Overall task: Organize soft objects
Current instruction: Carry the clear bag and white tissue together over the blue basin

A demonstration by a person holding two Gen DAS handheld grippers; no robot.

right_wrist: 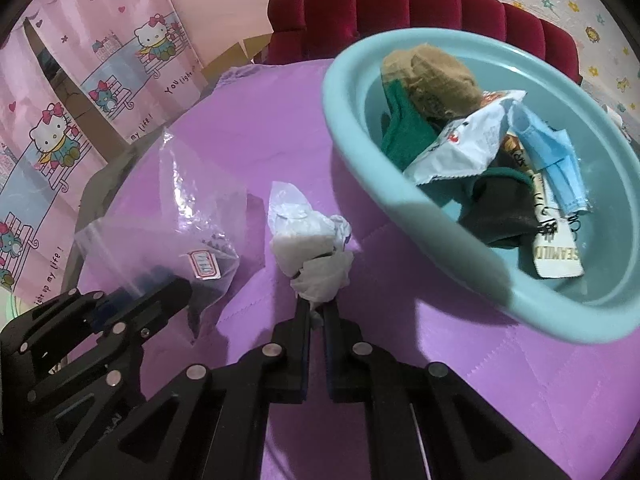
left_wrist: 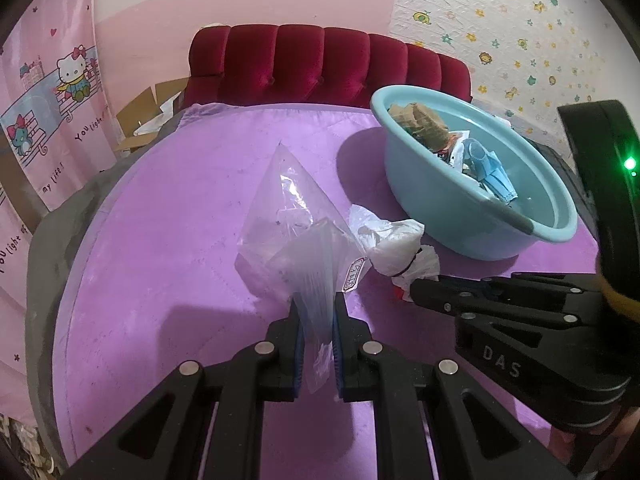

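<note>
My left gripper is shut on a clear zip bag with a small white label and holds it over the purple bed cover. The bag also shows in the right wrist view, with the left gripper on it. My right gripper is shut on a tied white plastic bag, just left of the light blue basin. In the left wrist view the white bag sits at the right gripper's tip, in front of the basin.
The basin holds several soft items: a brown cloth, green fabric, a white wrapper, a blue face mask, dark cloth. A red tufted headboard stands behind. Pink cartoon curtains hang left.
</note>
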